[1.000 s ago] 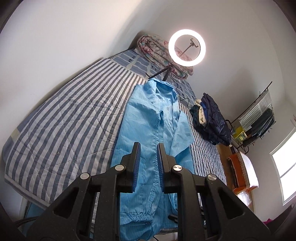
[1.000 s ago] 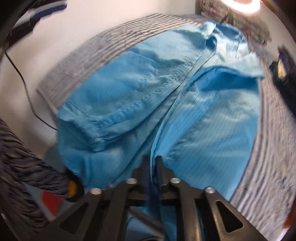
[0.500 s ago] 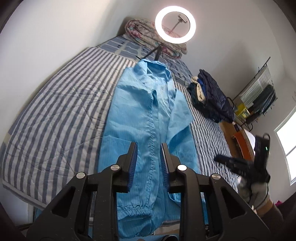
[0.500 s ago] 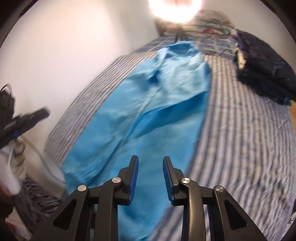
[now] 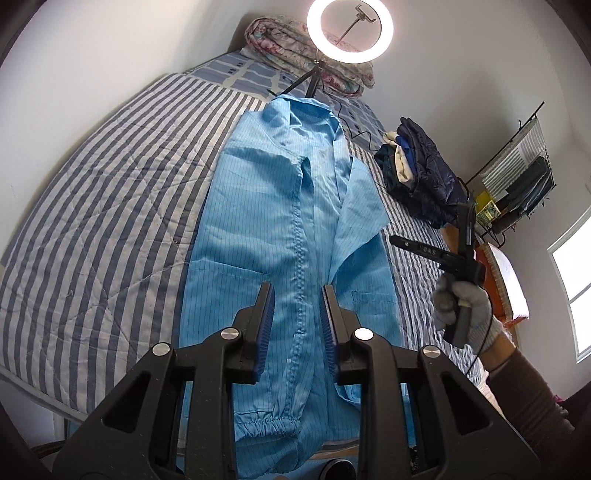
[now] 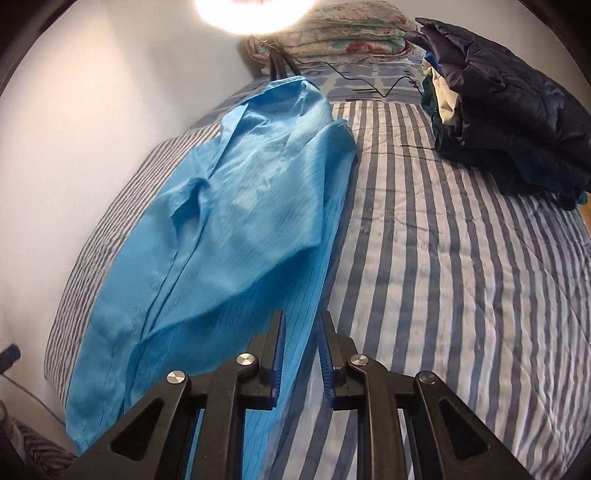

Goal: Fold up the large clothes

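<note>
Right gripper (image 6: 300, 341) let go of the blue garment (image 5: 295, 236) a second ago and has pulled back; its jaws are now apart, hovering over the garment's right edge. Left gripper (image 5: 296, 317) also apart, above the centre seam, holding nothing. Garment lies lengthwise on the striped bed (image 5: 103, 206), collar toward the ring light (image 5: 350, 31), cuffs at the foot edge. Bare bedspread on both sides; clothes pile (image 6: 509, 107) sits far right.

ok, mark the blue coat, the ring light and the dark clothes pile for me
blue coat (image 5: 295, 236): left wrist view, on the front placket.
ring light (image 5: 350, 31): left wrist view, on the glowing rim, left side.
dark clothes pile (image 6: 509, 110): right wrist view, on the navy quilted jacket on top.
</note>
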A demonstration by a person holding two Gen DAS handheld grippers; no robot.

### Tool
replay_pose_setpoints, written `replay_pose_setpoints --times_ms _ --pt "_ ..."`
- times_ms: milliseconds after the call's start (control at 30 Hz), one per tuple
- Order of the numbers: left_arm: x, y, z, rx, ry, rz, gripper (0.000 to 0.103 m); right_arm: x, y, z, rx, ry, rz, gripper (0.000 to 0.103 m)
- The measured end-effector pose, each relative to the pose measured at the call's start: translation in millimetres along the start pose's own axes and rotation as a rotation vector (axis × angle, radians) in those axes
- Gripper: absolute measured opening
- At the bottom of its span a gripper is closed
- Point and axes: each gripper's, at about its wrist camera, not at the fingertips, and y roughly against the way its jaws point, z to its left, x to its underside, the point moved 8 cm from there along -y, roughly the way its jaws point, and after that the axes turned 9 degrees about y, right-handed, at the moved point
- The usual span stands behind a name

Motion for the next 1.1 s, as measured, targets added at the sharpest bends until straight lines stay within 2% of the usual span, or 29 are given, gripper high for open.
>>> replay_pose_setpoints --times_ms 333,600,767,900,967,1000,1100 --pt "-1.3 -5.6 14.5 0.01 0.048 0.033 0.023 -42.4 -44.4 1.1 -0.023 -0.027 -0.041 0.017" --pt "-7.1 0.8 16.2 0.022 0.059 0.019 0.023 -89.1 -76.4 45.9 -0.101 0.02 -0.065 0.017" --pt "-6.4 3.2 11.7 0.02 0.029 0.016 0.023 -110.7 -96.1 82.6 -0.195 0.023 -0.064 0.02" --pt "-5.0 5.0 12.1 0.019 0.018 0.013 0.023 -123.9 -66.2 95.2 -0.295 0.008 -0.15 0.02" --pt "-5.5 5.0 13.5 0.023 0.028 0.016 0.023 -123.4 -55.2 89.5 -0.297 -0.015 -0.17 0.02" --pt "-5.6 5.3 13.7 0.03 0.036 0.018 0.023 -120.2 -53.1 81.6 -0.266 -0.033 -0.166 0.021" --pt "-5.2 6.0 11.6 0.035 0.03 0.019 0.023 -104.1 -68.0 61.7 -0.14 -0.029 -0.076 0.018"
